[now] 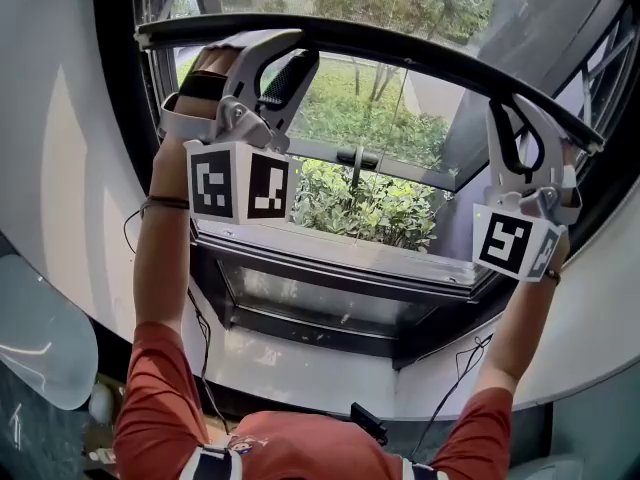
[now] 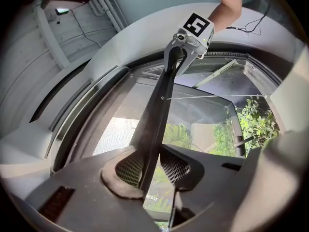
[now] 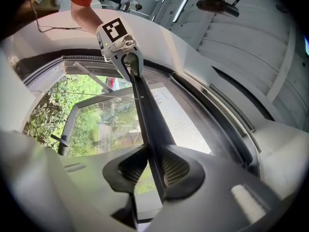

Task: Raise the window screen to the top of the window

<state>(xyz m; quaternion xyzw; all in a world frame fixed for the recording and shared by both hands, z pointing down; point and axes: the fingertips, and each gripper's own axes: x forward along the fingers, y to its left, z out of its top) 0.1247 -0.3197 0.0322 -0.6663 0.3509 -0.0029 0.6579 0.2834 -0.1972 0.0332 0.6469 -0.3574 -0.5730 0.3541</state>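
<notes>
1. The left hand-held gripper (image 1: pixel 288 56) is closed on the dark bar (image 1: pixel 400 50) of the window screen, with its pads pressing both sides of the bar near the left end.
2. The right hand-held gripper (image 1: pixel 520 118) clamps the same bar near its right end.
3. The bar runs high across the window frame (image 1: pixel 330 268), and both arms are raised to it.
4. The mesh (image 2: pixel 113 137) spreads on one side of the bar.
5. Green shrubs (image 1: pixel 370 208) show on the other side.

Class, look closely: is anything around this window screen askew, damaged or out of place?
Nothing looks damaged or out of place. The screen bar slopes down toward the right gripper in the head view, though the wide lens may cause that. The left gripper and the right one each clamp the bar.
</notes>
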